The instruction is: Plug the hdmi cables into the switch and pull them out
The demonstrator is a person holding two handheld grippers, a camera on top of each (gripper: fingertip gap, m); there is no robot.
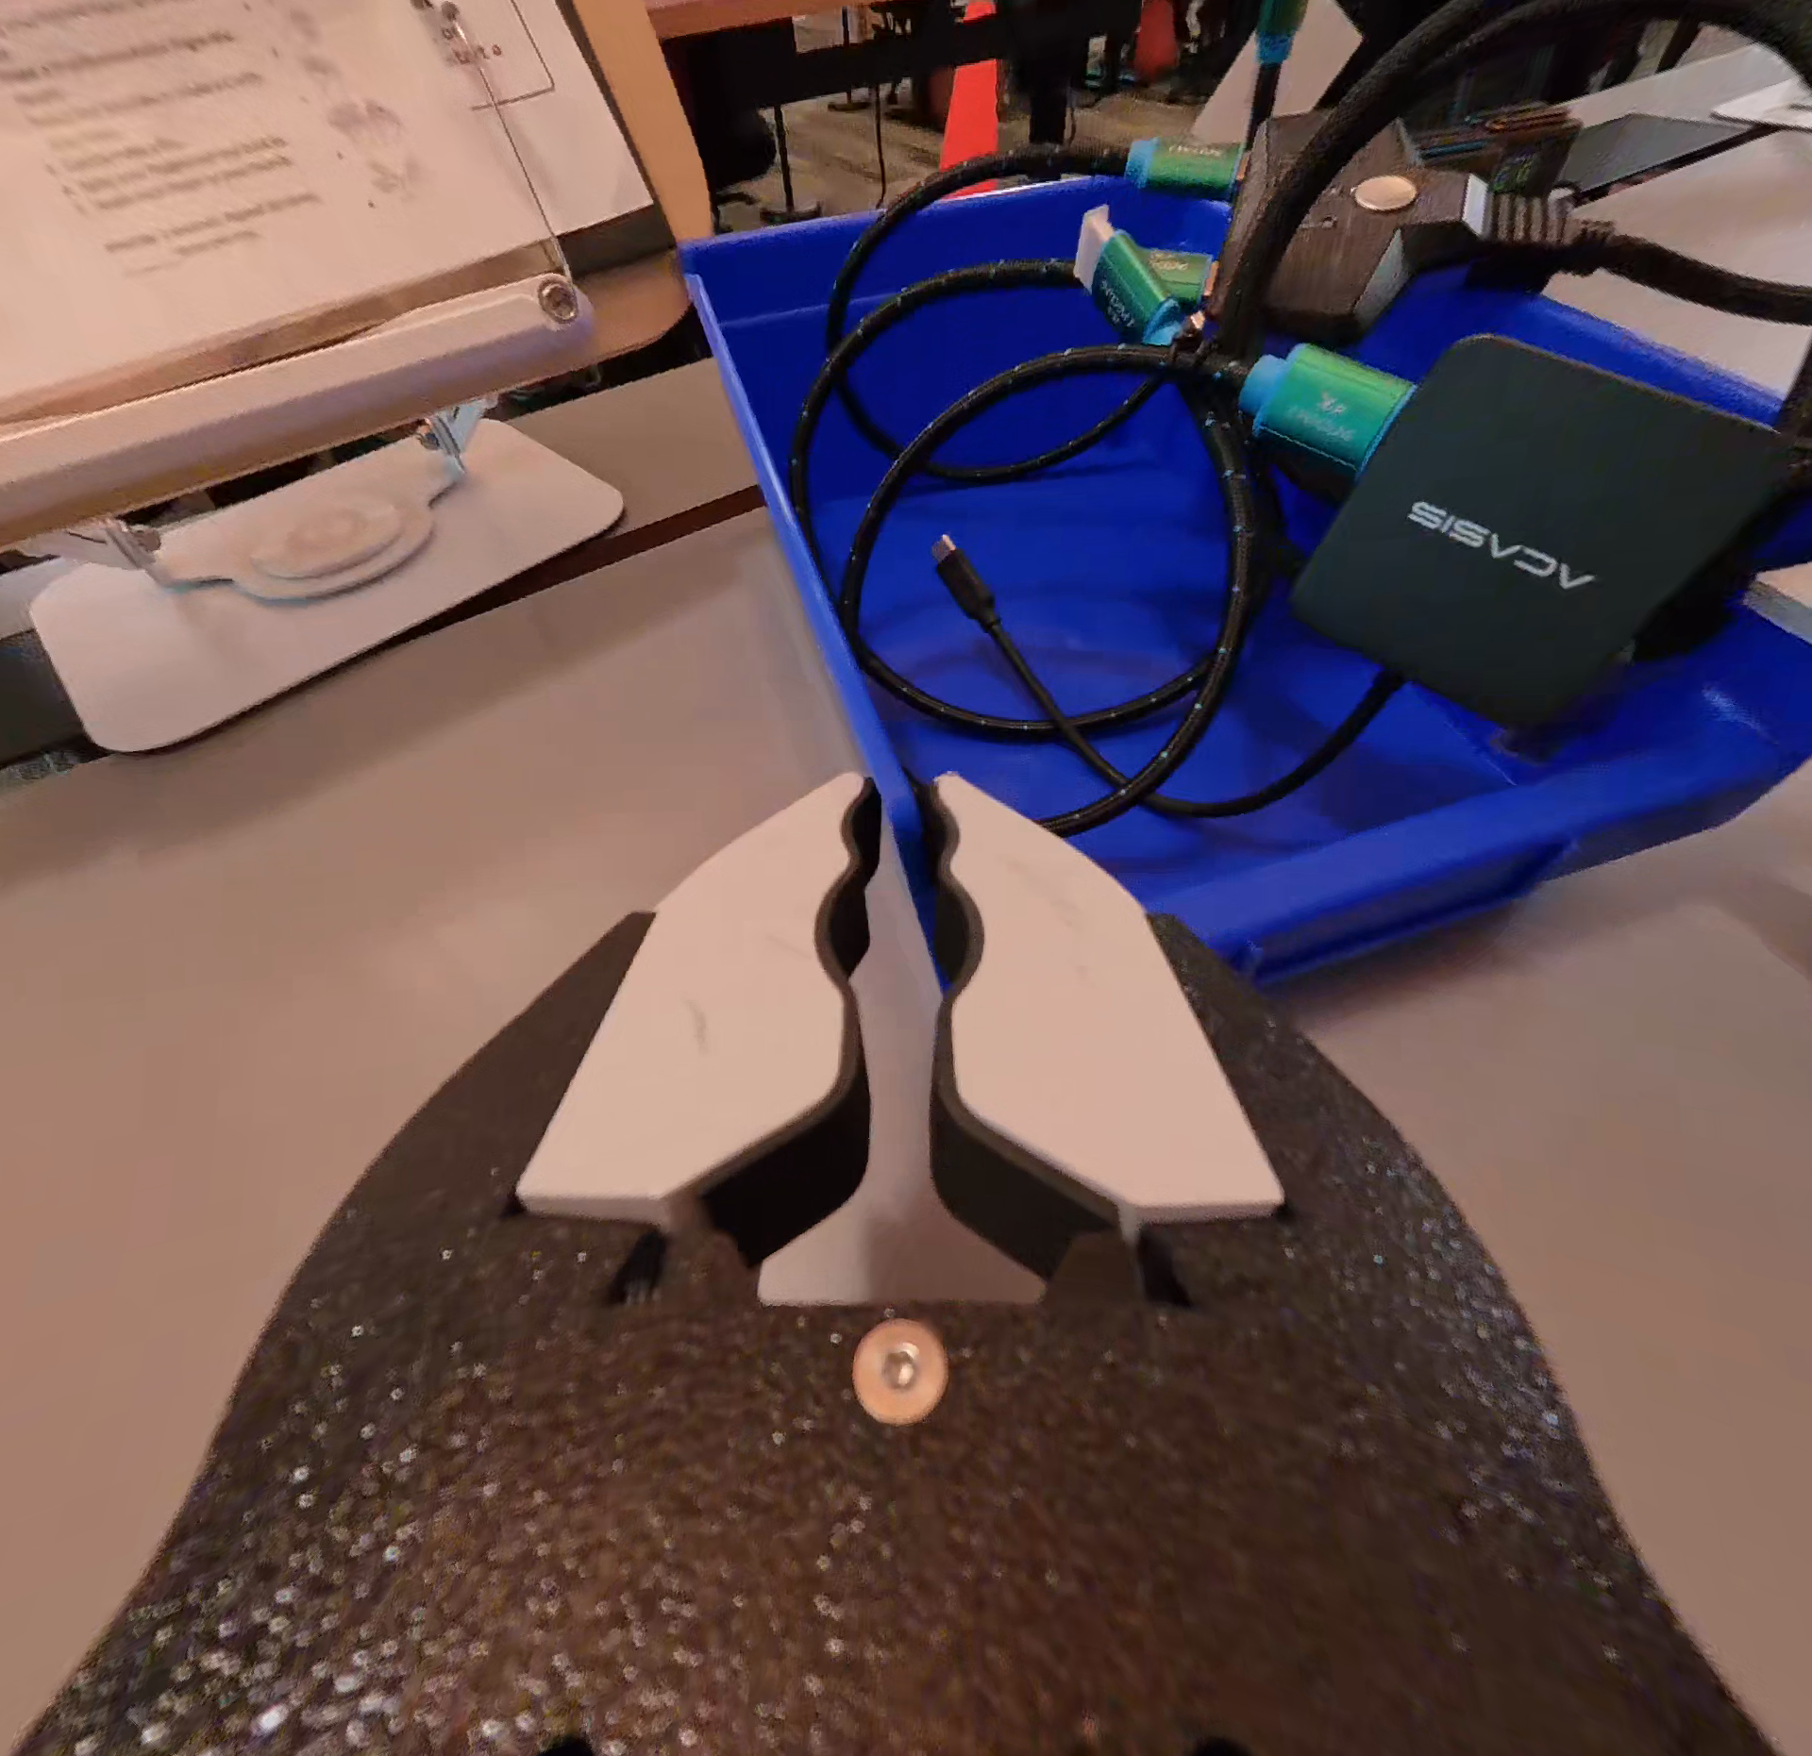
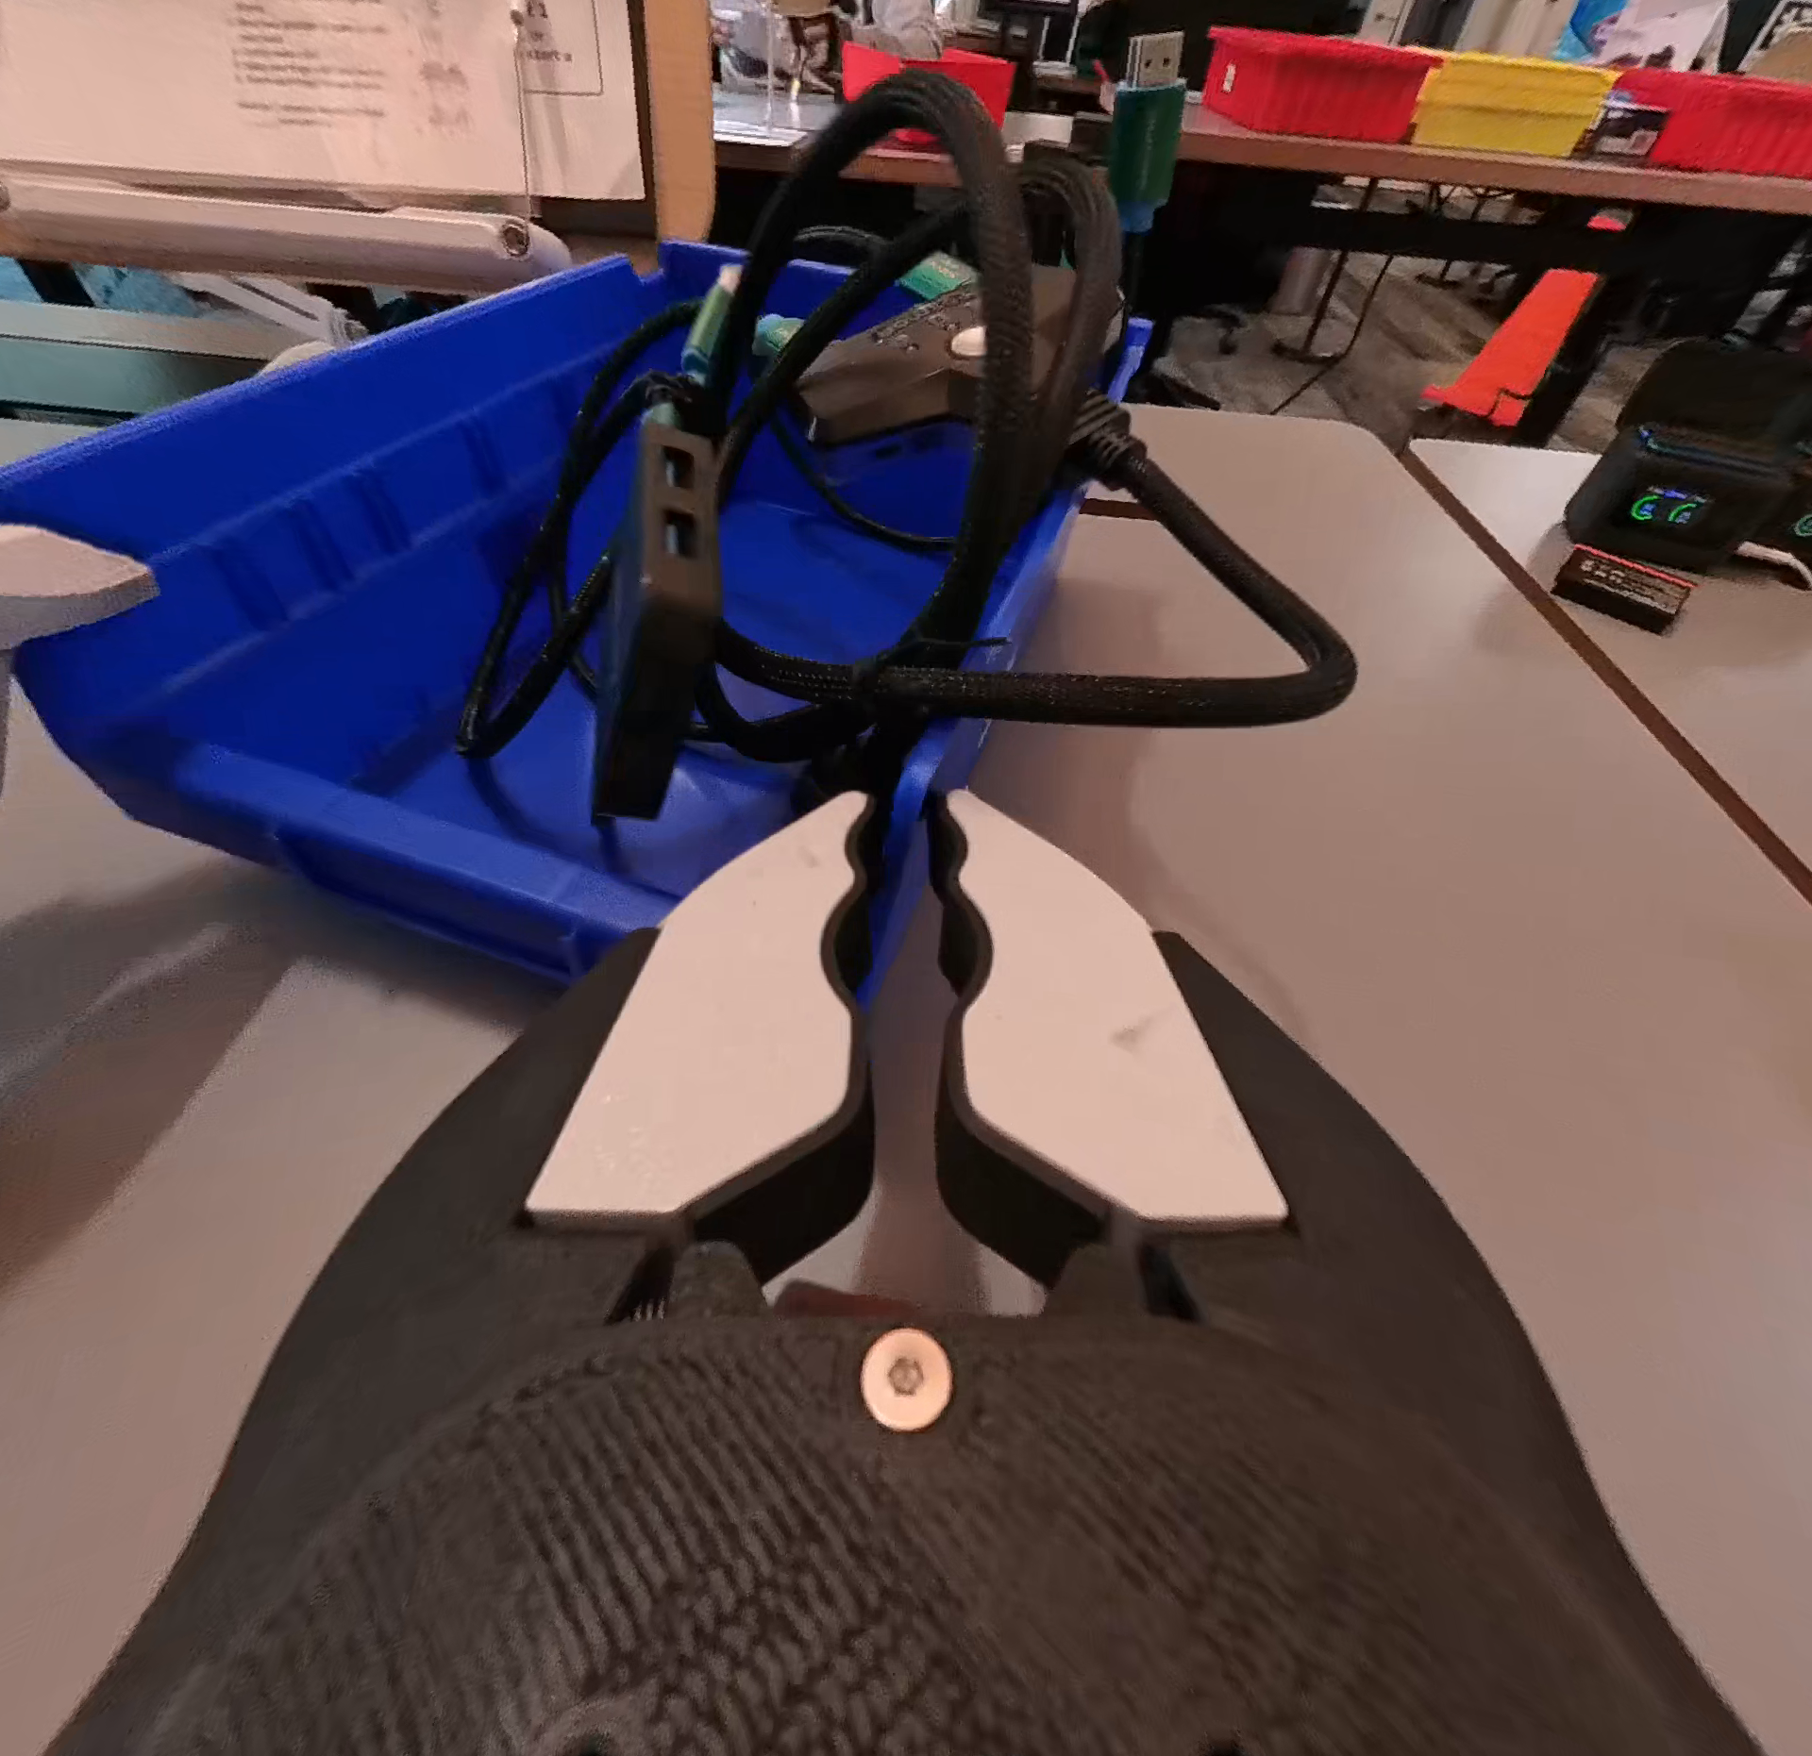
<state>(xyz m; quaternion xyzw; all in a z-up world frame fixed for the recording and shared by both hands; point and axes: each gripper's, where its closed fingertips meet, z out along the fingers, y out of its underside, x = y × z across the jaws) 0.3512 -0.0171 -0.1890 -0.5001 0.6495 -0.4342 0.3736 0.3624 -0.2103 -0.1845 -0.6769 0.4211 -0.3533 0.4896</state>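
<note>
A blue bin [image 1: 755,385] on the grey table holds the gear. In it a flat dark box [image 1: 1530,533] leans up, and a black switch with a silver button [image 1: 1363,209] rests on the far rim. Green HDMI plugs [image 1: 1324,415] [image 1: 1147,278] [image 1: 1177,165] on thin braided cables lie by them; the nearest touches the flat box's edge. A loose small plug [image 1: 946,552] lies on the bin floor. My left gripper [image 1: 902,792] is nearly closed and empty at the bin's near left corner. My right gripper [image 2: 907,807] is nearly closed and empty at the bin's [image 2: 294,552] near right corner.
Thick black braided cables [image 2: 1177,689] loop out over the bin's right wall onto the table. A paper on a white stand [image 1: 324,582] sits left of the bin. Small black devices with lit screens [image 2: 1677,503] sit at the right. Red and yellow bins [image 2: 1510,101] are on a far table.
</note>
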